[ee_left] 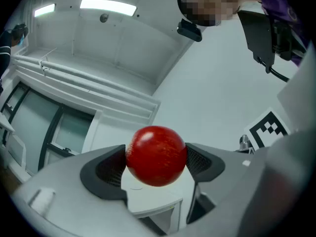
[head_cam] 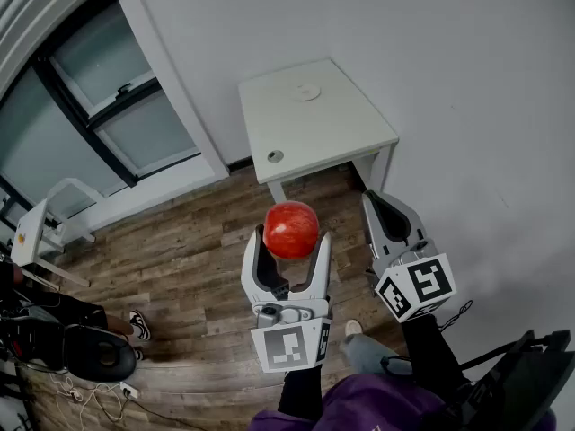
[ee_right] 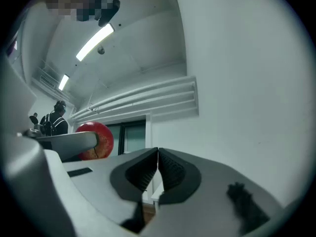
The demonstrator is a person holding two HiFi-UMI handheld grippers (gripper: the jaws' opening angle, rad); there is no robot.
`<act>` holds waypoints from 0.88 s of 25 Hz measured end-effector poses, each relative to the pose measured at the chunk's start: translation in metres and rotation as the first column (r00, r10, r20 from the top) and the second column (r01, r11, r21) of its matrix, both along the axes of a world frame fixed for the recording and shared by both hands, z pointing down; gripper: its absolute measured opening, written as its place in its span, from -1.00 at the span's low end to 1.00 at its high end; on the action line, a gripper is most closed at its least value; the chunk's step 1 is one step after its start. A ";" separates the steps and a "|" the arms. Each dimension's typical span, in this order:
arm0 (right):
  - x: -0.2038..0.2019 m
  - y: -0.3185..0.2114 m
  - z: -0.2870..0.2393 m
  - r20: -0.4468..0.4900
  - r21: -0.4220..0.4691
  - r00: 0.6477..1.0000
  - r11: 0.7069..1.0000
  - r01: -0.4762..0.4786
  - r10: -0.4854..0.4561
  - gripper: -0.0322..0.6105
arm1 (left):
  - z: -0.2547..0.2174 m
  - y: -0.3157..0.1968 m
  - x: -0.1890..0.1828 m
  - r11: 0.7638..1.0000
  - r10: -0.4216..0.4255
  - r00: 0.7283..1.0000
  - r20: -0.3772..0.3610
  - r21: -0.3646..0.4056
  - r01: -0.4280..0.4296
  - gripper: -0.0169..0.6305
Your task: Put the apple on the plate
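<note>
**Q:** Pads point(ee_left: 109, 168) first, since they fill the lens. What are they doing?

**A:** On the left gripper point(head_cam: 291, 241) they stand spread wide, and the apple point(ee_left: 157, 155) is clamped between them, one dark pad against each side of it. It looks like a firm hold.

**Q:** So the pick-up is done?

**A:** I'd judge so. In the head view the fruit hangs in mid-air at the middle of the frame. It is over the wooden floor point(head_cam: 180, 263), with nothing under it.

**Q:** And the other tool?

**A:** The right gripper point(ee_right: 157, 154) has its jaws pressed together with nothing between them. It sits just to the right of the left one in the head view and has no part in the hold.

**Q:** Where does the fruit have to go?

**A:** A white table point(head_cam: 337, 128) stands against the wall in the upper centre of the head view, well apart from both tools. Near its far edge lies a small pale disc, probably the plate point(head_cam: 308, 91), though it is too small to be certain. It looks bare. Near the table's front edge there is another small round mark point(head_cam: 275, 155) that I can't identify.

**Q:** How far along is it, then?

**A:** Grasping and lifting are finished. What's left is carrying the fruit to the table, lowering it onto the disc and letting go. By my reckoning the larger part of the job remains.
</note>
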State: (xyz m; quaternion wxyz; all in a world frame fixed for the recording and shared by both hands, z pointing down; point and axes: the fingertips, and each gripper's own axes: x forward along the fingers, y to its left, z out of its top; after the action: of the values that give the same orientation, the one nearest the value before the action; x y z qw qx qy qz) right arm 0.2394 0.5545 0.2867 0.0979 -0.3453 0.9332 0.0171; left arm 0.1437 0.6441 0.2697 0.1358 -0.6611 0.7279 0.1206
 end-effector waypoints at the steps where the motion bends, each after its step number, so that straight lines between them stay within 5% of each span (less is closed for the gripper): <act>1: -0.002 0.001 -0.002 -0.001 0.004 1.000 1.000 -0.001 0.001 -0.87 | -0.002 0.000 -0.002 1.000 0.002 1.000 0.000 0.000 -0.002 0.22; 6: -0.011 -0.003 -0.012 -0.005 0.013 1.000 1.000 0.002 -0.002 -0.87 | -0.010 -0.005 -0.010 1.000 -0.002 1.000 0.003 0.002 0.002 0.22; 22: -0.031 -0.135 -0.019 -0.024 0.021 0.999 0.999 0.048 -0.048 -0.87 | -0.019 -0.132 -0.024 0.999 -0.045 0.999 0.005 0.000 0.045 0.22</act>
State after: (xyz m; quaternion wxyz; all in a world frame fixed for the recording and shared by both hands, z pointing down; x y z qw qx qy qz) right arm 0.2089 0.4199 0.2673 0.0912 -0.3215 0.9421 0.0289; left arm 0.1197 0.5120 0.2504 0.1402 -0.6449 0.7422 0.1160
